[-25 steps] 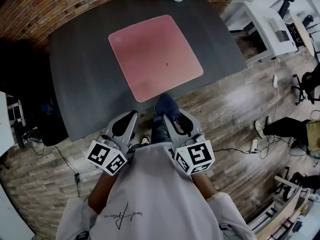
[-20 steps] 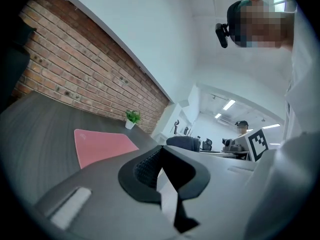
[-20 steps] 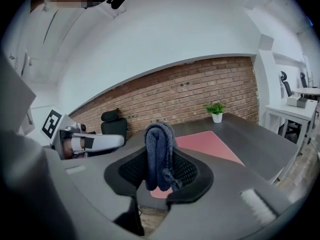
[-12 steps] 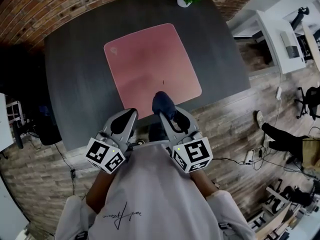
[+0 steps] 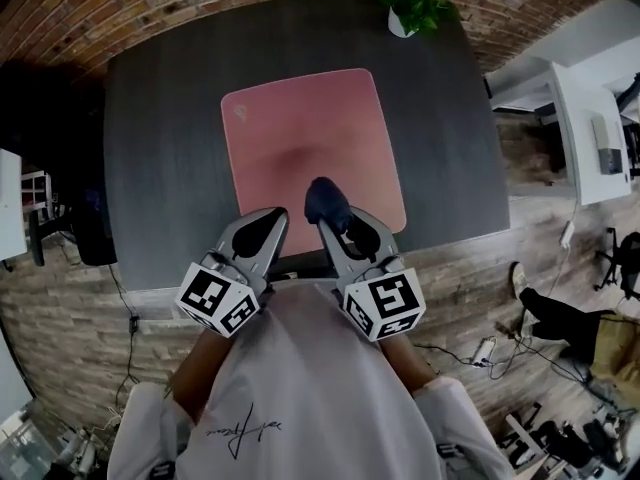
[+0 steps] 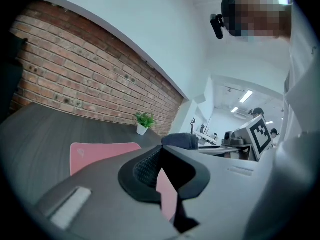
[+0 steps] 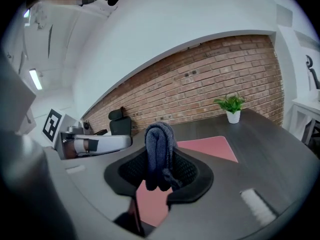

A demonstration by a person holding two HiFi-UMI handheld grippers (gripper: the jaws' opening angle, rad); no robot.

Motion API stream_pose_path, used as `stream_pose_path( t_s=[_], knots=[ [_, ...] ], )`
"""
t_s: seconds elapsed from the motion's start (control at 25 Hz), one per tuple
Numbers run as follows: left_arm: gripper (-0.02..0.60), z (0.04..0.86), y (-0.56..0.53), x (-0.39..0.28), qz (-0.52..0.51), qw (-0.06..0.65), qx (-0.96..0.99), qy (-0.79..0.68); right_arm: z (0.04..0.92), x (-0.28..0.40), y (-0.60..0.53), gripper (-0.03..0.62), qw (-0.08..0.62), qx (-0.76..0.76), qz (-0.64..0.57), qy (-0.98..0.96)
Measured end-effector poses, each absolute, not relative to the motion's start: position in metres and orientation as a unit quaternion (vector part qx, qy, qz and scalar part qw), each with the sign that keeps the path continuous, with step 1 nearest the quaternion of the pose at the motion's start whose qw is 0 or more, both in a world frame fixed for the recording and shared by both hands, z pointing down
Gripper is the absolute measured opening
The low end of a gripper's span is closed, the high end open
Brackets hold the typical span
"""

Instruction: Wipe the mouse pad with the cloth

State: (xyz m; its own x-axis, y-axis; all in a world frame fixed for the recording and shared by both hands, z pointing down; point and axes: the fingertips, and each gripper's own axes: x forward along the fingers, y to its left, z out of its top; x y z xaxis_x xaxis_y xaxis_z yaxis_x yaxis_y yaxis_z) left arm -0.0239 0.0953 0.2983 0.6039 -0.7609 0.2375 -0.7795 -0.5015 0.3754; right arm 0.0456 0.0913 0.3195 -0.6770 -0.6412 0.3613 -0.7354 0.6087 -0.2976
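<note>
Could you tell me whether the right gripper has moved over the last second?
Yes. The right gripper went forward: its cloth, earlier short of the near edge of the mouse pad, now overlaps it.

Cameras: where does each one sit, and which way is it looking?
Head view: on the person's head, looking steeply down at table, mouse pad, left gripper, right gripper, shirt.
Left gripper view: on the left gripper, along its open jaws toward the brick wall.
Right gripper view: on the right gripper, along jaws shut on the cloth.
Shared: both gripper views show the plant.
</note>
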Motion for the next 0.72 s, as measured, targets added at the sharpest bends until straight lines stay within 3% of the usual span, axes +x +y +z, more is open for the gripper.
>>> stream_pose_path(
  t_s=[0.72],
  knots=[
    [0.018, 0.312, 0.063, -0.036, 0.003, 0.239, 0.829, -0.505, 0.348, 0.028, 0.044, 0.123, 0.148, 0.345, 0.22, -0.901]
  ],
)
